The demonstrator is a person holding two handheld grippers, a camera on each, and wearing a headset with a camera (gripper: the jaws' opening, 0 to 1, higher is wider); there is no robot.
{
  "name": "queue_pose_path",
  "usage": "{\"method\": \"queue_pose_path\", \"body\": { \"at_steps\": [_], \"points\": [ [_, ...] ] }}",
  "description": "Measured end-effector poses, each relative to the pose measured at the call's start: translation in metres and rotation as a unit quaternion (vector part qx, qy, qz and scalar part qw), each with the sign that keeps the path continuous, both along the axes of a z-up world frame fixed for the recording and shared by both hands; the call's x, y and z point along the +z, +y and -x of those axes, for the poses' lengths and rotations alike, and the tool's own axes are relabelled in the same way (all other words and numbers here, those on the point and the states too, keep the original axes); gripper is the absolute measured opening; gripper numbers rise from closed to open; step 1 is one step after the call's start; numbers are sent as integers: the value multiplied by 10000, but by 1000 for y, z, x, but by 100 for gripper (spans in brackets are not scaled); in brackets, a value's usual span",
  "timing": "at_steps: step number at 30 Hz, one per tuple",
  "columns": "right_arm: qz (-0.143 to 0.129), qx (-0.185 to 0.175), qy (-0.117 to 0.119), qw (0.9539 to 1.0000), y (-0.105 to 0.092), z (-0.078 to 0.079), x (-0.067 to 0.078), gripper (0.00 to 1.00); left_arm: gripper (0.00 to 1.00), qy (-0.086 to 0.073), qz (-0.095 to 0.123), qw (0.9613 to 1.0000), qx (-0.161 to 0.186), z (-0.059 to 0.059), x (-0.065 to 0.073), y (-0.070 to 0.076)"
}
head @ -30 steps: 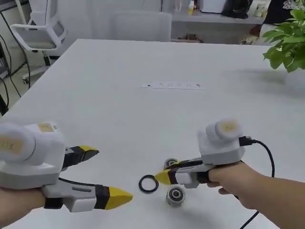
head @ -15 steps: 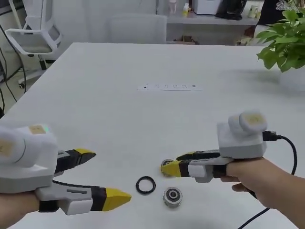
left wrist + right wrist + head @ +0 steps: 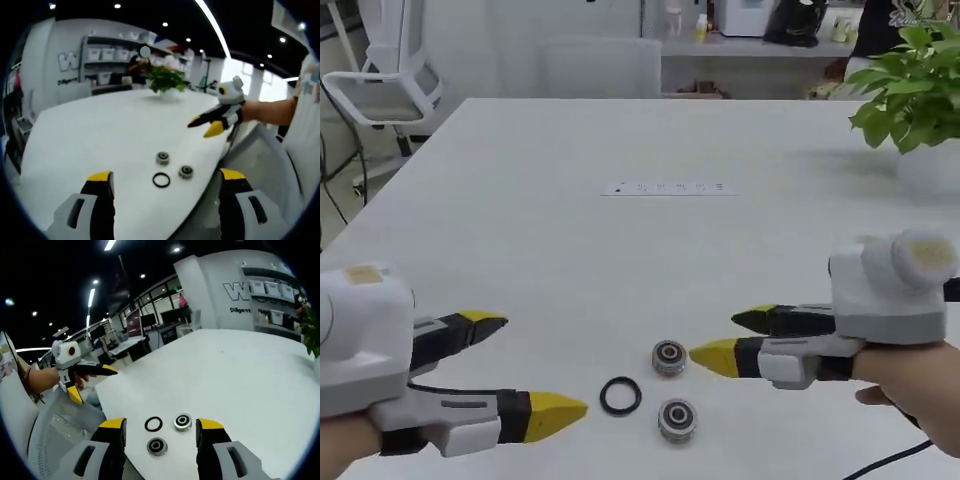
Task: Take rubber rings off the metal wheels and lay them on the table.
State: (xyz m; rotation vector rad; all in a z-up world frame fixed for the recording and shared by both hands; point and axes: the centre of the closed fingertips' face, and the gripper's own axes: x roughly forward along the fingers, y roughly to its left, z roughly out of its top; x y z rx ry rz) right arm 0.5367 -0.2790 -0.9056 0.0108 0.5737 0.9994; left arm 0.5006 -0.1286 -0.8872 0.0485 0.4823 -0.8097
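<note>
Ring (image 3: pixel 620 396) lies on table (image 3: pixel 620 250), left of far wheel (image 3: pixel 669 357) and near wheel (image 3: pixel 677 419).

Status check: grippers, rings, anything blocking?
Left gripper open, empty. Right gripper open, empty, by the far wheel. One ring flat on table, beside near wheel. Nothing between grippers and wheels.

We lose the back of the left claw (image 3: pixel 540 364) off the left and bottom edges of the head view, and the left hand (image 3: pixel 340 445) on it is just a sliver in the corner. Across the way, the right hand (image 3: pixel 910 385) behind the right claw (image 3: pixel 714 336) runs off the right edge, its black cable (image 3: pixel 890 460) chopped by the bottom. The farther wheel (image 3: pixel 669 356) and the nearer wheel (image 3: pixel 677 418) are too small for us to tell whether rubber sits on their rims. The printed strip (image 3: pixel 665 187) in the middle of the surface (image 3: pixel 520 200): unreadable. The plant (image 3: pixel 905 80) is clipped by the right edge, the chair (image 3: pixel 385 95) by the top and left
</note>
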Motion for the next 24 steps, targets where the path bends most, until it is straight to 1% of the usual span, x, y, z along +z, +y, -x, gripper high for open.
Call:
{"method": "queue_pose_path", "body": {
  "at_steps": [3, 7, 9, 11, 12, 15, 18, 20, 24],
  "points": [
    [18, -36, -42, 10000, -7, 6, 1, 58, 87, -28, 41, 10000, 60, 0, 2, 2],
    [152, -140, -156, 9997, -19, 11, -2, 63, 87, -42, 78, 9999, 99, 5, 5, 4],
    [247, -154, -183, 9994, -23, 13, -4, 66, 88, -68, 37, 9999, 93, 6, 6, 5],
    [319, -175, -229, 9991, -29, 15, -5, 67, 88, -127, -47, 9999, 87, 8, 8, 7],
    [325, -201, -245, 9990, -32, 15, -4, 67, 88, -164, -108, 9998, 81, 8, 8, 9],
    [241, -302, -278, 9989, -39, 19, 1, 69, 88, -222, -197, 9995, 95, 8, 9, 12],
    [212, -341, -305, 9987, -44, 22, 2, 71, 89, -229, -201, 9994, 131, 9, 8, 14],
    [265, -330, -328, 9986, -45, 25, 1, 72, 89, -211, -180, 9995, 148, 10, 8, 14],
    [395, -309, -361, 9981, -48, 31, -3, 74, 89, -220, -249, 9993, 155, 11, 6, 15]
  ]
}}
